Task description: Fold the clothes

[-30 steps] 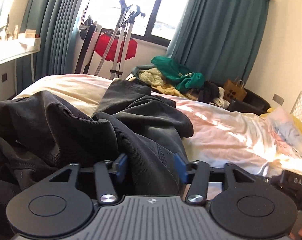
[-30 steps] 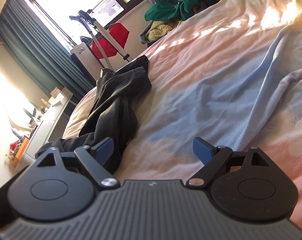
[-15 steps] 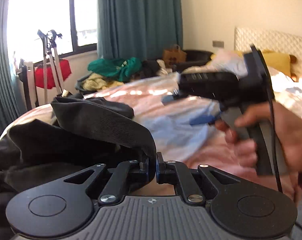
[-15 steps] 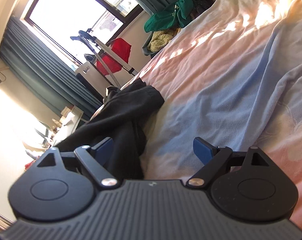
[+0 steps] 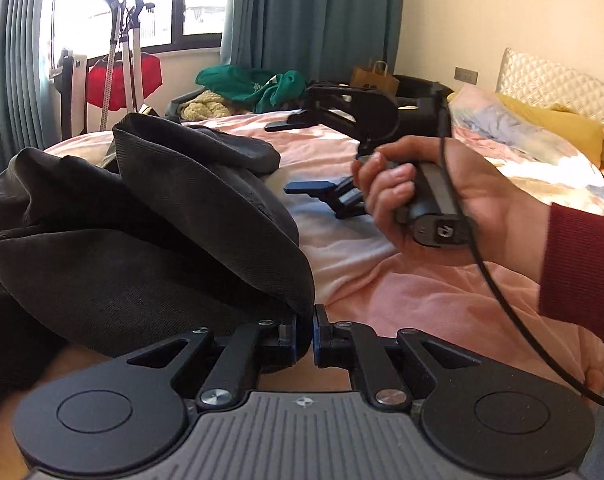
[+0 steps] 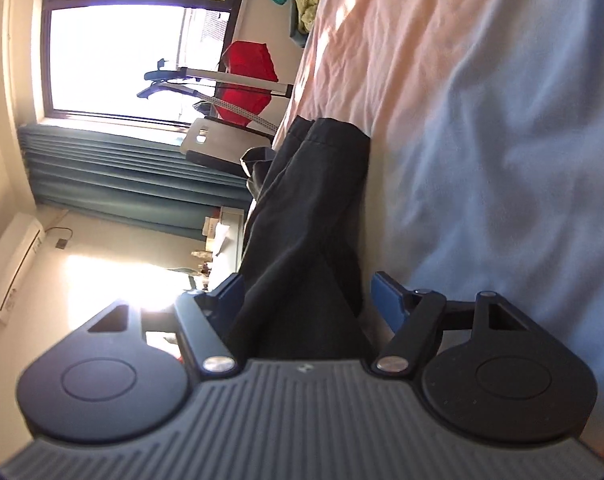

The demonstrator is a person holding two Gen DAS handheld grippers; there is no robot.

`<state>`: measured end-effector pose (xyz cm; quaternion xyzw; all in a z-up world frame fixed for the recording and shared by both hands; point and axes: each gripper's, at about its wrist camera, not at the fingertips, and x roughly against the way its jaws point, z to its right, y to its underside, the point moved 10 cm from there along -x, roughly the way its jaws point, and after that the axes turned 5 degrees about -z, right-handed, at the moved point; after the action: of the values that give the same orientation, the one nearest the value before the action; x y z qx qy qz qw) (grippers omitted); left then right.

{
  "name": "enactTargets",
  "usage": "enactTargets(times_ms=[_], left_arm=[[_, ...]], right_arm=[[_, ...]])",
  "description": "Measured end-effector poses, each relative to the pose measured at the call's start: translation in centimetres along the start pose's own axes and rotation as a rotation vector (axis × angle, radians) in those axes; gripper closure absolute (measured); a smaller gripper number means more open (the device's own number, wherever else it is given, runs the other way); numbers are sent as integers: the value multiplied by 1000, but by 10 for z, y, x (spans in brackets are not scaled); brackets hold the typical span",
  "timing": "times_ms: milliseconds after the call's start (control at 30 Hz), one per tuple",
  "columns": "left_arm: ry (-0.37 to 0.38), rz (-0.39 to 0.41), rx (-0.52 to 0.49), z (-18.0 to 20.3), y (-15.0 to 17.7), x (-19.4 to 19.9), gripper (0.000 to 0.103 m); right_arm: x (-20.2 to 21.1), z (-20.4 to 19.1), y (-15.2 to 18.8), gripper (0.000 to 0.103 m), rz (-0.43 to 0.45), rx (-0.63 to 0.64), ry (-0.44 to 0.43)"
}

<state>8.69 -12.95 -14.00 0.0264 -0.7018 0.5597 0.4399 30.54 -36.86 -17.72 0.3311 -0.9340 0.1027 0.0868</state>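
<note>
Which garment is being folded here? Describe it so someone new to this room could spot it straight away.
Start at the bed with the pink sheet; on its window side lies a rumpled dark grey garment. The left gripper has its jaws shut on a fold of it. Unlike the green and cream clothes piled beyond the bed, it is charcoal and lies on the bed.

One dark garment [image 5: 150, 216] on the bed [image 5: 401, 296]. Two grippers: left gripper [image 5: 305, 330], right gripper [image 6: 307, 296]. One hand [image 5: 441, 196], one yellow pillow [image 5: 557, 124].
</note>
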Motion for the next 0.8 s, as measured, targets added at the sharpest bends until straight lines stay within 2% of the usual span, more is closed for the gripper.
enactTargets(times_ms=[133, 200, 233, 267, 367, 533, 667, 800], left_arm=[[7, 18, -6, 0, 1, -2, 95], [21, 24, -4, -1, 1, -6, 95], [30, 23, 3, -2, 2, -9, 94], [39, 23, 13, -3, 2, -12, 94], [43, 40, 26, -4, -1, -20, 94], [52, 72, 65, -7, -7, -27, 94], [58, 106, 55, -4, -20, -25, 95], [59, 128, -70, 6, -44, -22, 95]], right_arm=[[-44, -6, -18, 31, 3, 53, 16], [-58, -5, -26, 39, 2, 68, 4], [-62, -2, -29, 50, -1, 75, 11], [-67, 1, -32, 71, -3, 82, 17], [-61, 2, -42, 91, 26, 111, 4], [-19, -16, -76, 94, 165, 108, -33], [47, -49, -109, 94, 312, 172, -21], [140, -77, -144, 94, 520, 222, 12]])
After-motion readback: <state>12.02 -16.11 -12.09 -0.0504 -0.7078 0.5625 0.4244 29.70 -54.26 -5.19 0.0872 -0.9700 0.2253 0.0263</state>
